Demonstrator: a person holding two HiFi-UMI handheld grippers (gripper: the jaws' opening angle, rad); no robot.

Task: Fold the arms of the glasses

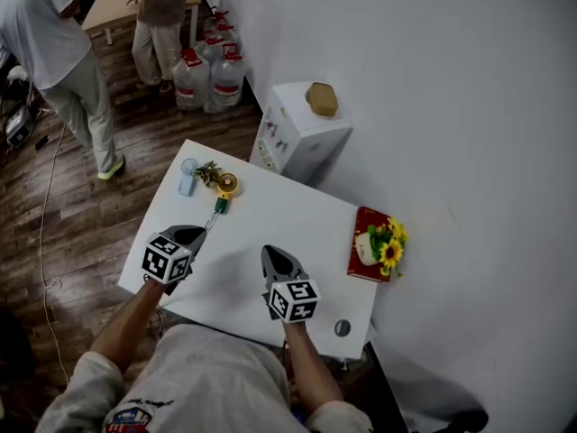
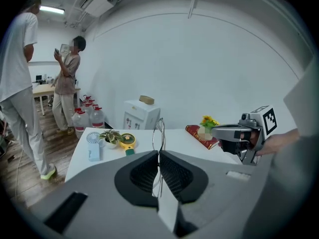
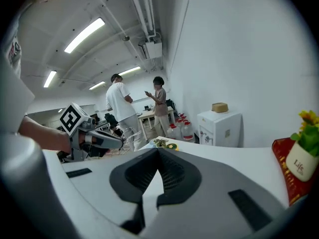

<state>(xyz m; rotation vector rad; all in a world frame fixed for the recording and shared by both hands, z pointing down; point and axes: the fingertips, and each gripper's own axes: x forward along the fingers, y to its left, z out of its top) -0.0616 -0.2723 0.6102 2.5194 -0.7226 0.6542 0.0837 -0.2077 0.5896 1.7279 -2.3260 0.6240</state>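
Observation:
The glasses are thin wire-framed and stand upright out of my left gripper, which is shut on their frame. In the head view the left gripper hovers over the left part of the white table, and the glasses show only as a fine wire at its tip. My right gripper sits over the table's middle, a short way right of the left one. Its jaws are shut with nothing between them. Each gripper sees the other: the right gripper and the left gripper.
At the table's far left corner lie a small blue fan, a potted plant and a yellow gadget. A red book with sunflowers is at the right edge. Beyond are a white water dispenser, water bottles and two people.

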